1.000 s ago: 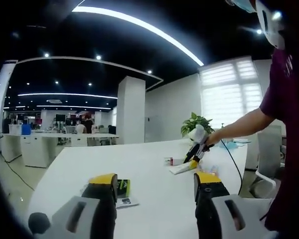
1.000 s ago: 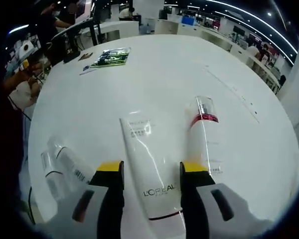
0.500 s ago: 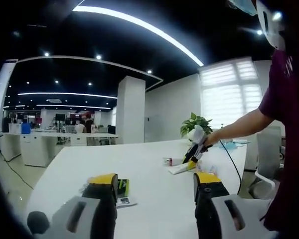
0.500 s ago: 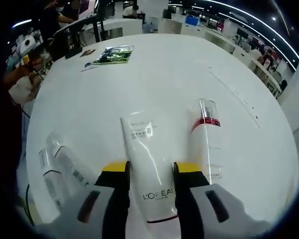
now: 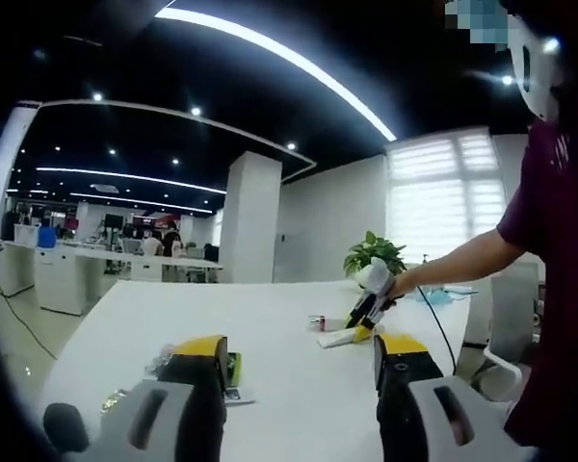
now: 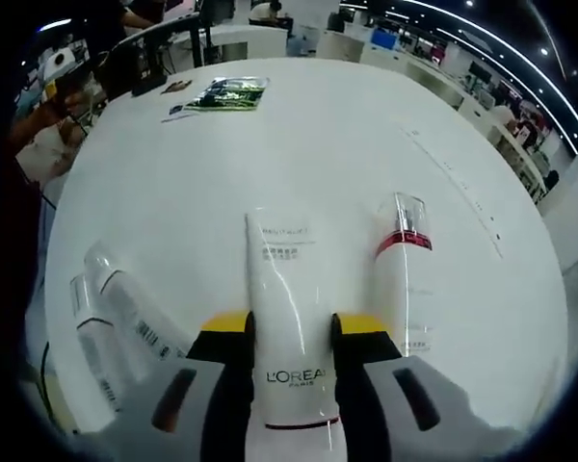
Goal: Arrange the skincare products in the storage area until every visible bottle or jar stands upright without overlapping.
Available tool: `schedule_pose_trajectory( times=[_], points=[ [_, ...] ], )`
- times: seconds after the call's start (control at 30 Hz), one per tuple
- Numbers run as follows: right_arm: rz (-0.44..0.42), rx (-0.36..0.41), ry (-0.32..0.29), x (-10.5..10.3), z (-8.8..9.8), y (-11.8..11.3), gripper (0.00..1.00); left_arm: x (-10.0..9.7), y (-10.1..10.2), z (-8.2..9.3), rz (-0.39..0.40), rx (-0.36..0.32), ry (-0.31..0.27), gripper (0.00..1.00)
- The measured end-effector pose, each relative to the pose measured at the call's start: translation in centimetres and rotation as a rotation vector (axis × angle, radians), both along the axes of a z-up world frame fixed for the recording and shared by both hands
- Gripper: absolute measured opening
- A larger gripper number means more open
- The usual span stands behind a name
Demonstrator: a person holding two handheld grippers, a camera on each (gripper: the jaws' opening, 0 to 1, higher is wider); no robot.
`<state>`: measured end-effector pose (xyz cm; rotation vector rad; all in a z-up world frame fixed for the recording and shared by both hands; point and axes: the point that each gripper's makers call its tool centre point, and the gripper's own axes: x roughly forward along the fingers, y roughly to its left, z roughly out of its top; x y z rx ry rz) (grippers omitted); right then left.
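A white L'Oréal tube (image 6: pixel 284 260) lies lengthwise between the jaws of my right gripper (image 6: pixel 287 324), which is shut on its lower part. Just right of it a white bottle (image 6: pixel 402 279) with a red band and clear cap lies flat on the white table (image 6: pixel 318 144). Two more white tubes (image 6: pixel 111 322) lie side by side at the left edge. My left gripper (image 5: pixel 299 348) hangs open above the table with nothing between its fingers. Far across the table, the left gripper view shows the right gripper (image 5: pixel 370 306) over the white tube (image 5: pixel 339 337).
A green leaflet (image 6: pixel 223 93) lies at the table's far side, and it appears near my left jaw as the leaflet (image 5: pixel 232 370). A person's arm (image 5: pixel 462 265) reaches in from the right. A potted plant (image 5: pixel 371 252) and office desks stand behind.
My right jaws have closed inward onto the L'Oréal tube, and the tube has swung straight between them. The left gripper view has shifted slightly; its jaws stay open.
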<state>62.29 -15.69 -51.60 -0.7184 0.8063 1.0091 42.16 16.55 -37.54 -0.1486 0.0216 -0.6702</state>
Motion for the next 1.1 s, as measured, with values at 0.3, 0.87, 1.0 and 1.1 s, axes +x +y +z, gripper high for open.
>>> schedule_pose_trajectory(
  times=[0.3,0.87,1.0,1.1],
  points=[
    [0.013,-0.015,0.011,-0.3,0.1,0.3,0.29,0.1,0.8,1.7,0.000,-0.087,-0.032,0.63],
    [0.038,-0.033,-0.018,-0.1,0.2,0.4,0.24,0.1,1.0,1.9,0.007,-0.098,-0.046,0.61],
    [0.044,-0.039,-0.026,-0.2,0.3,0.5,0.24,0.1,0.9,1.9,0.007,-0.095,-0.048,0.61],
    [0.046,-0.035,-0.035,-0.2,0.7,0.6,0.24,0.0,0.8,1.9,0.007,-0.089,-0.047,0.62]
  ],
)
